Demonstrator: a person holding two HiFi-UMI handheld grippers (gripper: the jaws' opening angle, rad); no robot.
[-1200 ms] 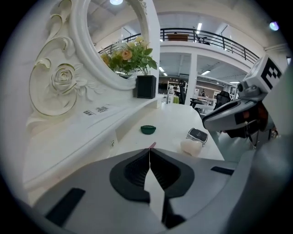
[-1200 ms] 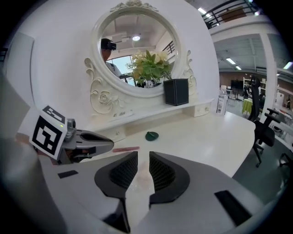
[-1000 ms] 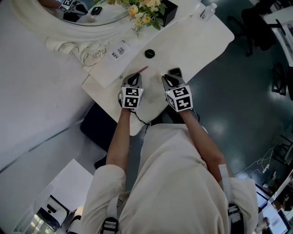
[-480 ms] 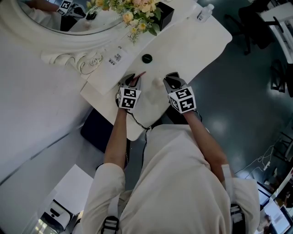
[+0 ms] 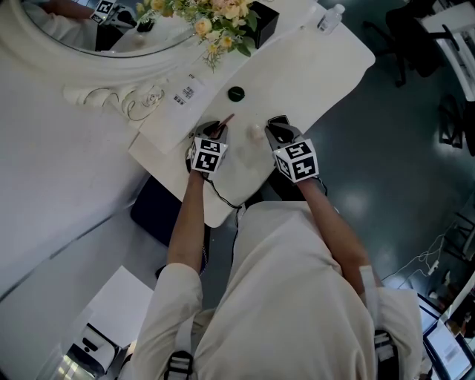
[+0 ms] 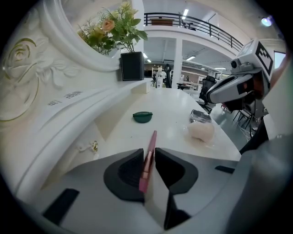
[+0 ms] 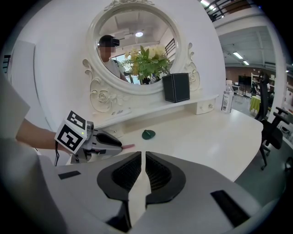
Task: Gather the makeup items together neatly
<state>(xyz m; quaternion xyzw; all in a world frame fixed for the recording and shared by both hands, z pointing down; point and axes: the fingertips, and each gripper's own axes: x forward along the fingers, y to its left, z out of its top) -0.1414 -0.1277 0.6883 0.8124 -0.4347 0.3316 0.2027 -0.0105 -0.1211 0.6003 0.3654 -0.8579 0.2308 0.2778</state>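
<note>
My left gripper (image 6: 147, 153) (image 5: 216, 132) is shut on a slim pink makeup stick (image 6: 149, 155) (image 5: 226, 119) that pokes forward out of its jaws, above the white vanity table (image 5: 319, 67). The right gripper (image 7: 143, 157) (image 5: 277, 130) is shut with nothing between its jaws, to the right of the left one. Between the two grippers a beige sponge (image 6: 201, 131) (image 5: 256, 133) lies on the table. A small clear case (image 6: 200, 116) sits just beyond it. Farther back lies a dark green compact (image 5: 236, 93) (image 6: 143, 116) (image 7: 148, 134).
A black vase of flowers (image 5: 263, 18) (image 7: 176, 87) stands on the raised shelf under the round mirror (image 7: 135, 45). A small bottle (image 5: 330, 16) stands at the far right of the table. Label cards (image 5: 183, 94) lie on the shelf. The table's curved front edge runs just under the grippers.
Both grippers have edged slightly forward over the table. The left one still holds the pink stick, and the right stays shut.
</note>
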